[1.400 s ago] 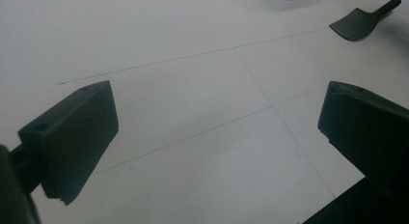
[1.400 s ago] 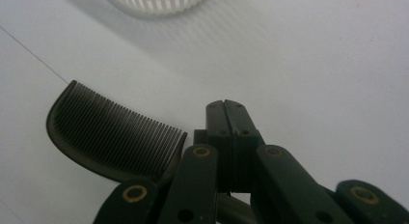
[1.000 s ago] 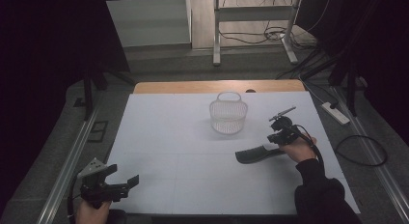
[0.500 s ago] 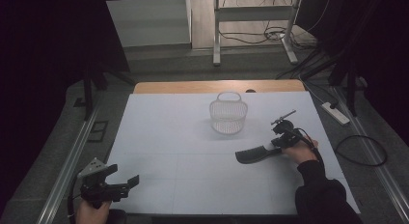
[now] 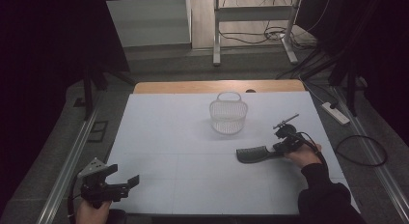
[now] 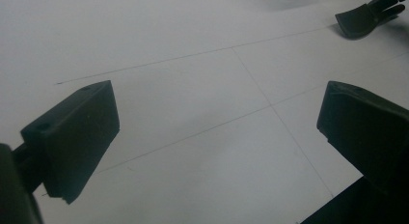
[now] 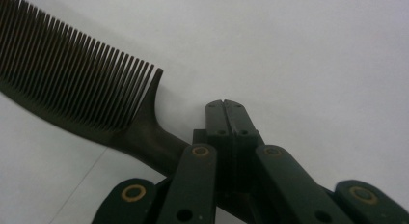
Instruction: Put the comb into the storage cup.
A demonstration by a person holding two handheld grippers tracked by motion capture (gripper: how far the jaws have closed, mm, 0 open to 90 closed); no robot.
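Note:
A dark comb lies low over the white table at the right, teeth toward the far side. Its handle runs in under my right gripper, whose jaws are pressed together. In the high view the right gripper sits at the comb's right end, held by a hand in a dark sleeve. My left gripper hovers at the near left corner, and its jaws stand wide apart over bare table. The comb appears far off in the left gripper view.
A white mesh basket with a handle stands upright behind the middle of the table, a little left of the comb. A wooden strip edges the far side. A power strip and cables lie on the floor at the right.
The right hand has shifted slightly down and to the right in the view; the comb stays at almost the same spot. The left gripper has not moved.

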